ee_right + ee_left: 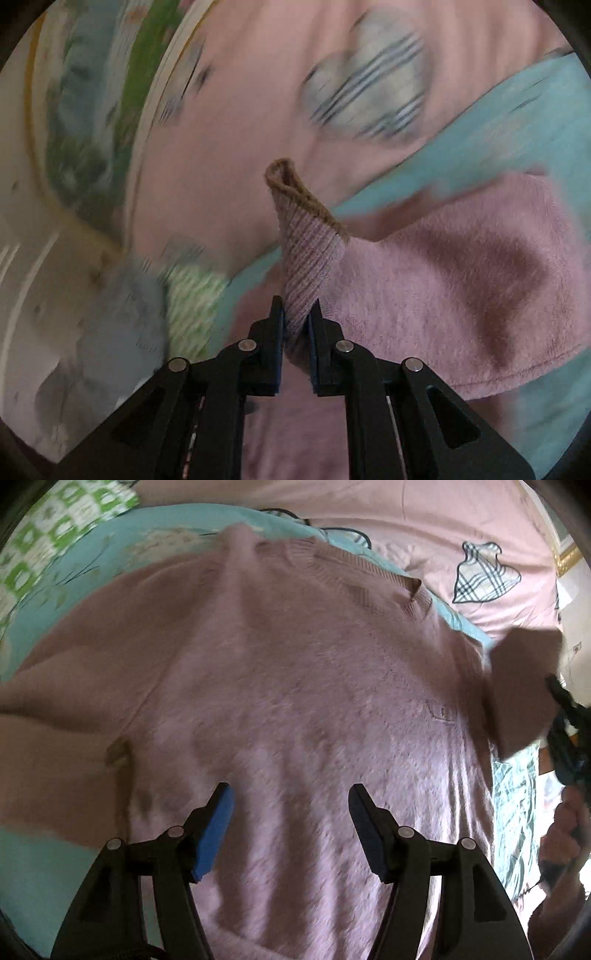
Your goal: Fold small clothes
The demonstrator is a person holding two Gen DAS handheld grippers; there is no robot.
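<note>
A fuzzy pink sweater (288, 686) lies spread flat on a light blue sheet (74, 572), its ribbed neckline at the far side. My left gripper (291, 797) hovers open and empty over the sweater's lower body. My right gripper (297, 306) is shut on the ribbed cuff of a sleeve (306, 243) and holds it lifted above the sweater's body (461, 288). In the left wrist view the lifted sleeve (521, 686) and the right gripper (565, 716) show at the right edge.
A pink duvet (369, 513) with a plaid patch (484, 576) lies beyond the sweater. A green and white checked cloth (48, 542) is at the far left. The right wrist view is motion-blurred, with the pink duvet (229, 129) behind the cuff.
</note>
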